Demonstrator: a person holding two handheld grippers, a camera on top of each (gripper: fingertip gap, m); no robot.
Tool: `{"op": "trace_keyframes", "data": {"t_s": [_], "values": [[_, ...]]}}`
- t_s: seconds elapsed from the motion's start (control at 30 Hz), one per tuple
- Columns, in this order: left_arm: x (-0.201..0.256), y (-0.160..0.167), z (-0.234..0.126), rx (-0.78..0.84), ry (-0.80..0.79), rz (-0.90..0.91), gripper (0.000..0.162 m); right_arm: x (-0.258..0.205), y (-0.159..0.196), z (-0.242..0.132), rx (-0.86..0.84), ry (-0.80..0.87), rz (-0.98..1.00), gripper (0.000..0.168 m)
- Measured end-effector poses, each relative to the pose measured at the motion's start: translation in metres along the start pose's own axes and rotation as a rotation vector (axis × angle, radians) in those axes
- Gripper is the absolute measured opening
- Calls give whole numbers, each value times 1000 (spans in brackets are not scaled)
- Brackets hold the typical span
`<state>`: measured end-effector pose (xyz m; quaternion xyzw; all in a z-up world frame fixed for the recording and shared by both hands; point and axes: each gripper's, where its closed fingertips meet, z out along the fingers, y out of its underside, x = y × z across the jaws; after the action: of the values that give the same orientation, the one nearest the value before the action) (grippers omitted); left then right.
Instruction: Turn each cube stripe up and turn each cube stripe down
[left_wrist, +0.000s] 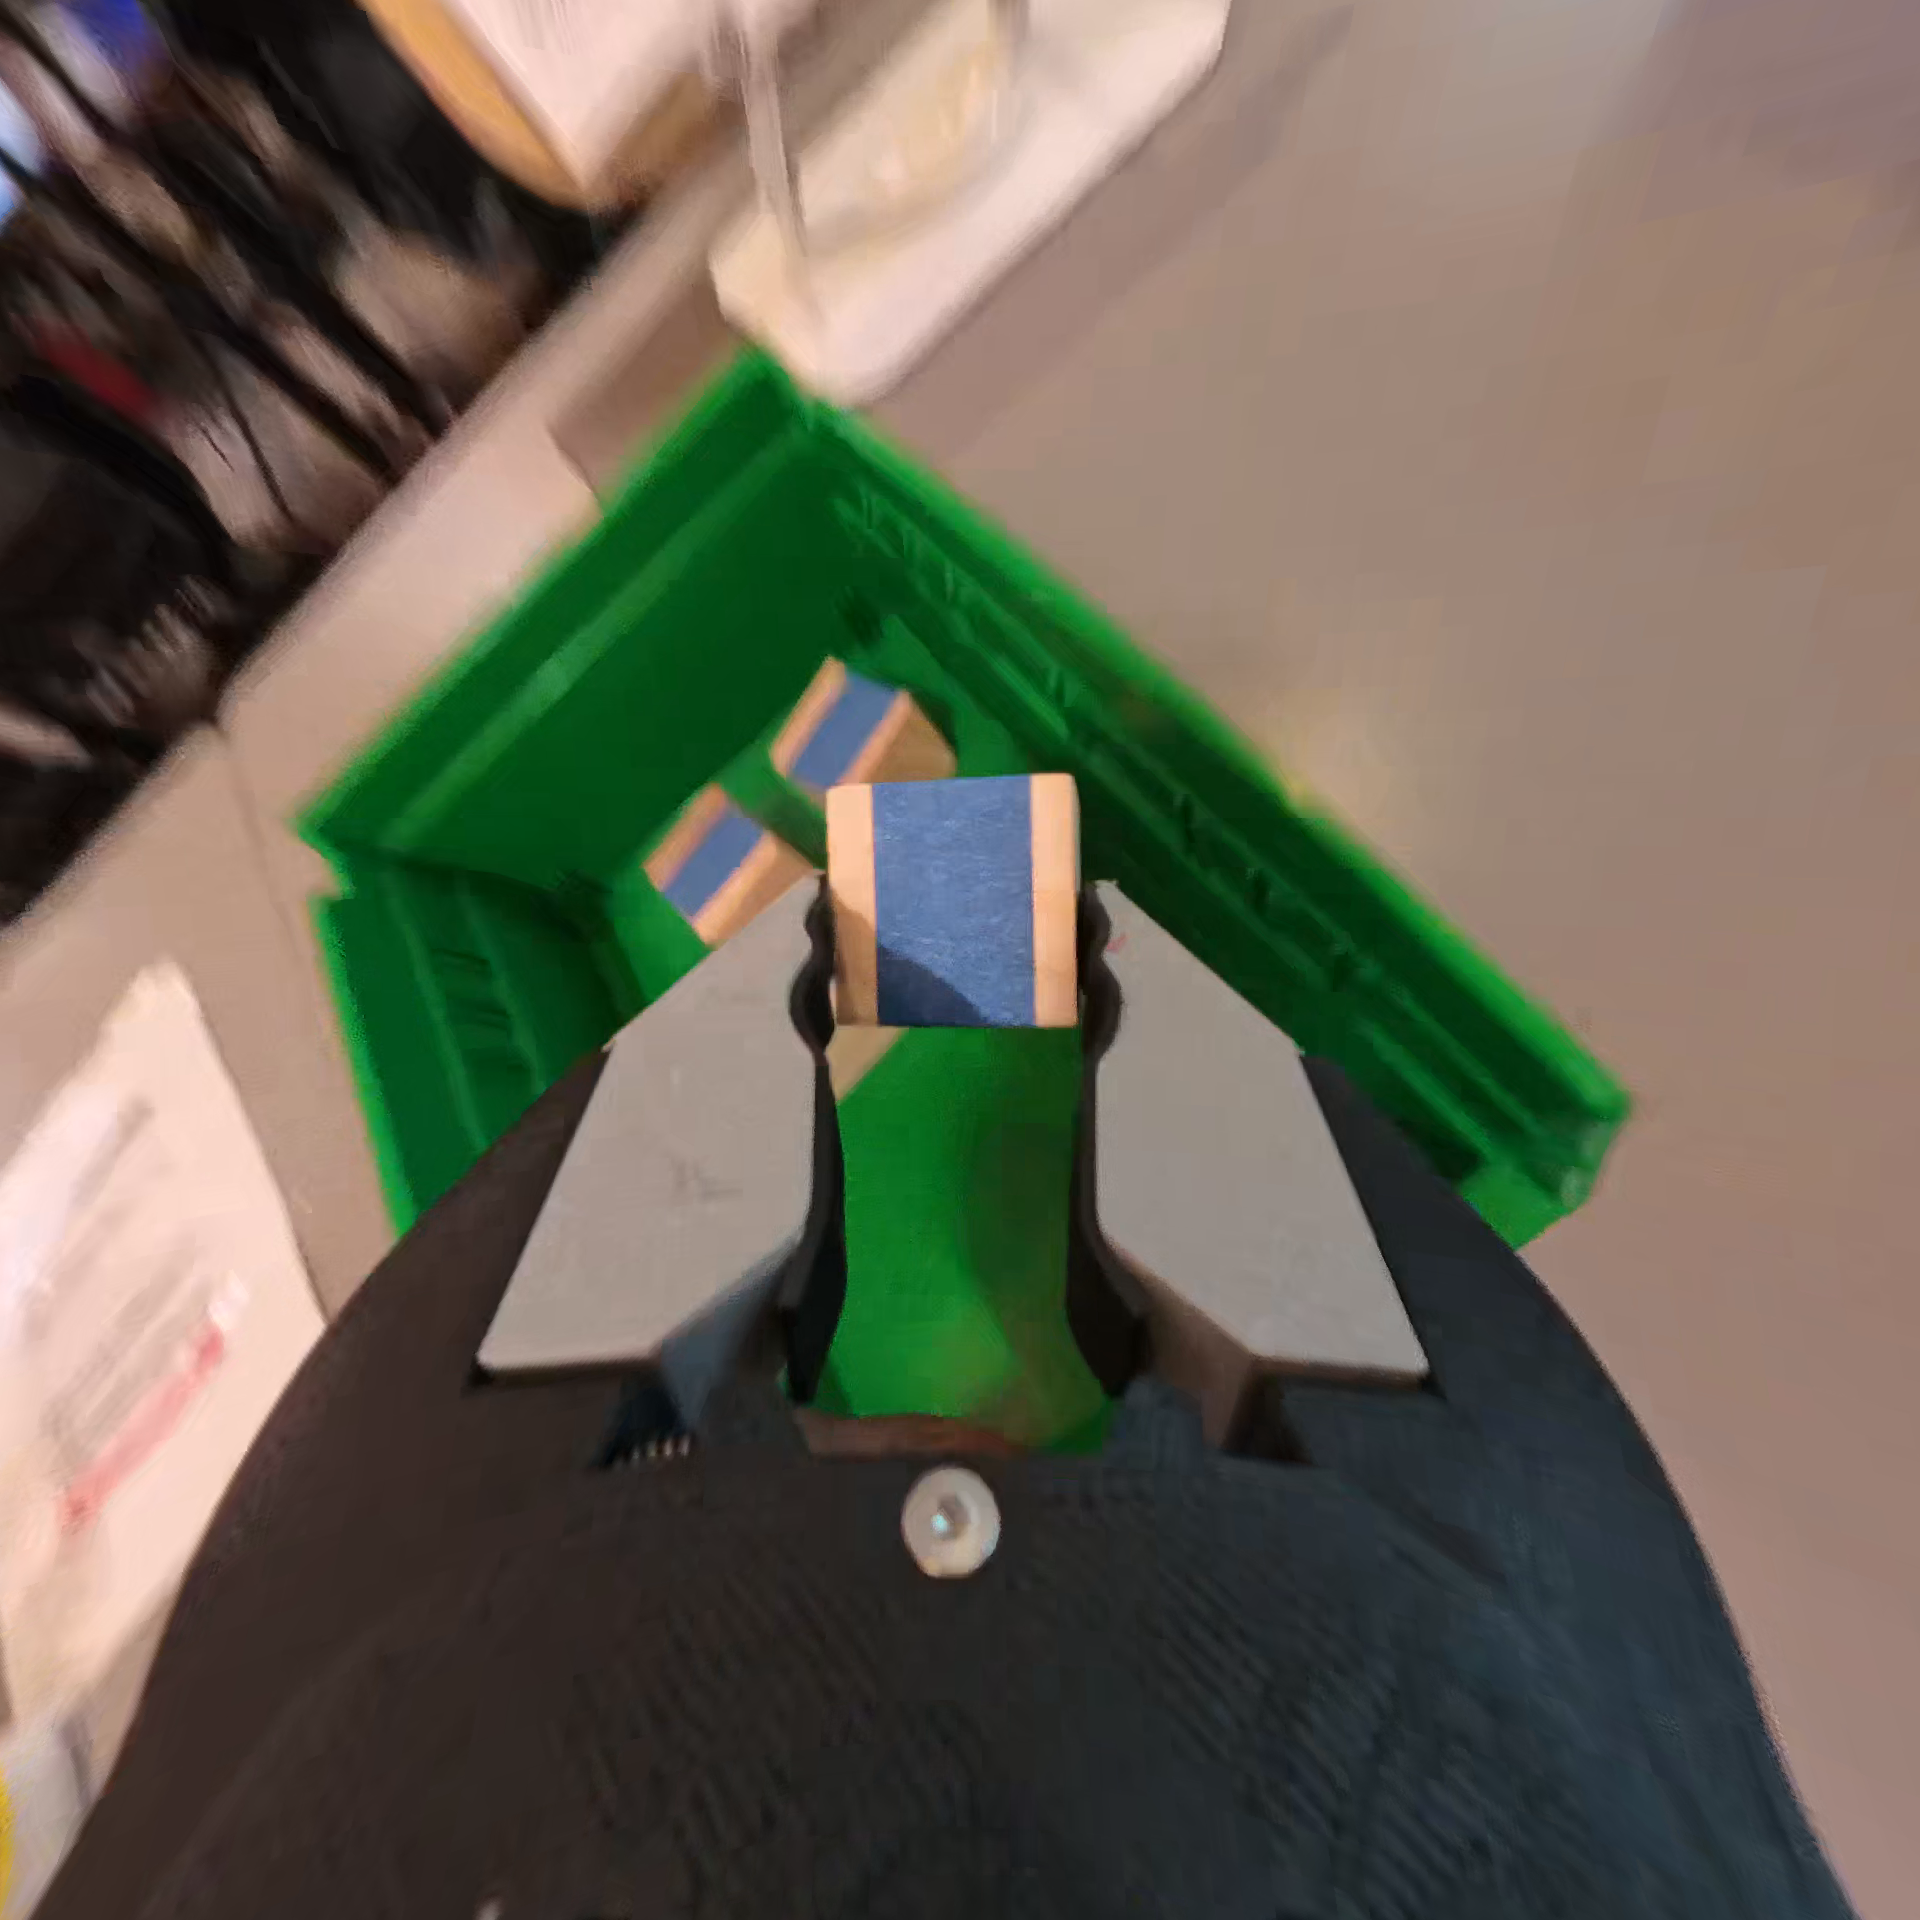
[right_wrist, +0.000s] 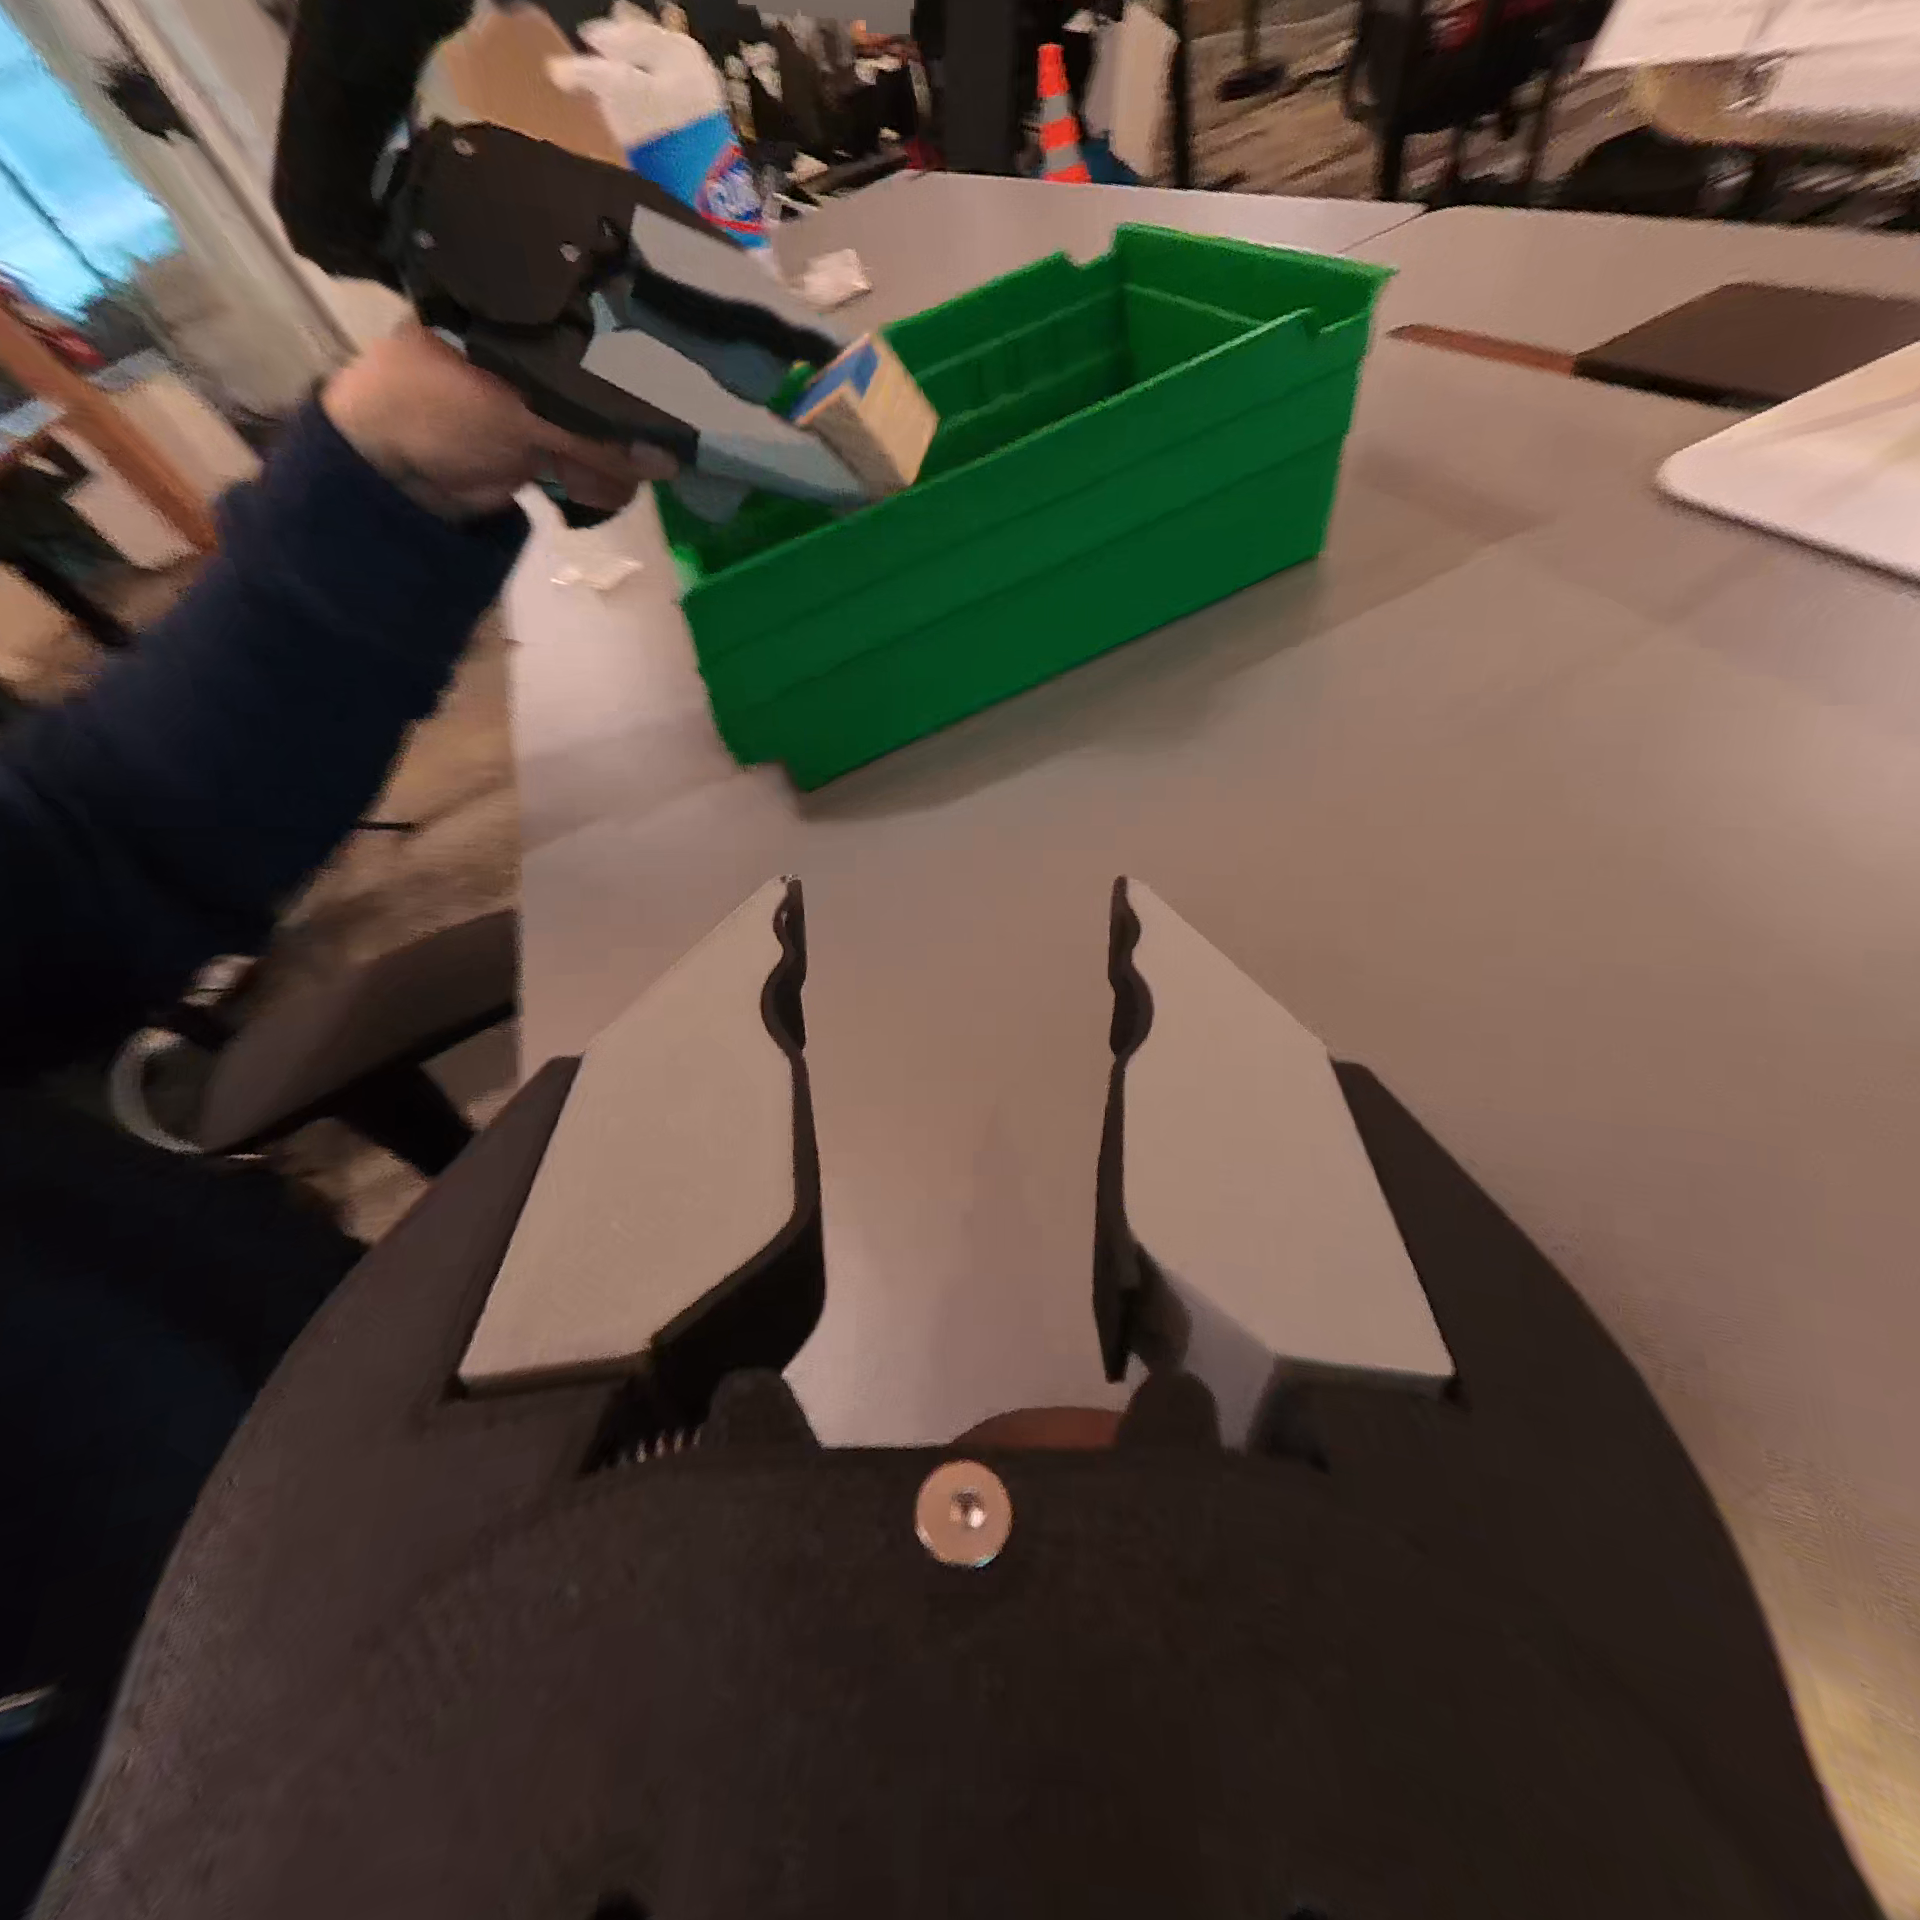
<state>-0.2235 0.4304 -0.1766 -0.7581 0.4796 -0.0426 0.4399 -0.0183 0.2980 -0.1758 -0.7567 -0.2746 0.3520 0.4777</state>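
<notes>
My left gripper (left_wrist: 954, 935) is shut on a wooden cube (left_wrist: 952, 900) with a blue stripe facing the camera, held above the green bin (left_wrist: 644, 665). Two more striped cubes (left_wrist: 852, 722) (left_wrist: 717, 857) lie stripe up on the bin floor behind it. In the right wrist view the left gripper (right_wrist: 831, 436) holds the cube (right_wrist: 868, 410) over the near-left end of the bin (right_wrist: 1018, 592). My right gripper (right_wrist: 956, 914) is open and empty above the grey table (right_wrist: 1455, 831), short of the bin.
A person's hand and dark sleeve (right_wrist: 260, 644) hold the left gripper. A wipes canister (right_wrist: 707, 166) and white scraps lie behind the bin. A white board (right_wrist: 1818, 468) and a dark flat item (right_wrist: 1714, 343) lie at right. Papers (left_wrist: 125, 1299) lie beside the bin.
</notes>
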Motion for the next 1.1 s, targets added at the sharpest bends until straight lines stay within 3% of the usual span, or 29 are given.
{"op": "trace_keyframes", "data": {"t_s": [0.07, 0.17, 0.27, 0.4, 0.6, 0.77, 0.83, 0.9, 1.0, 1.1], "values": [[16, -42, -27, 242, -10, 99, 45, -21, -5, 3, 21, -146, 68, 58], [86, -101, -68, 637, 97, 282, 45, -60, -24, -1, 92, -436, 214, 60], [153, -127, -89, 871, 157, 460, 45, -91, -43, -14, 155, -711, 361, 65], [202, -142, -94, 1018, 191, 535, 44, -107, -51, -21, 185, -847, 448, 64], [224, -150, -83, 1064, 211, 516, 45, -98, -47, -22, 190, -806, 488, 44], [221, -153, -57, 979, 228, 369, 45, -72, -43, -22, 164, -481, 344, 43], [220, -153, -50, 994, 197, 327, 44, -57, -50, -37, 167, -295, 219, 42], [224, -150, -45, 1029, 234, 266, 34, -36, -67, -69, 198, -130, 125, 42], [233, -141, -21, 938, 256, 220, 28, 38, -93, -130, 198, 254, 21, 42], [238, -127, 11, 770, 195, 295, 32, 147, -69, -181, -60, 696, 23, 42]]}}
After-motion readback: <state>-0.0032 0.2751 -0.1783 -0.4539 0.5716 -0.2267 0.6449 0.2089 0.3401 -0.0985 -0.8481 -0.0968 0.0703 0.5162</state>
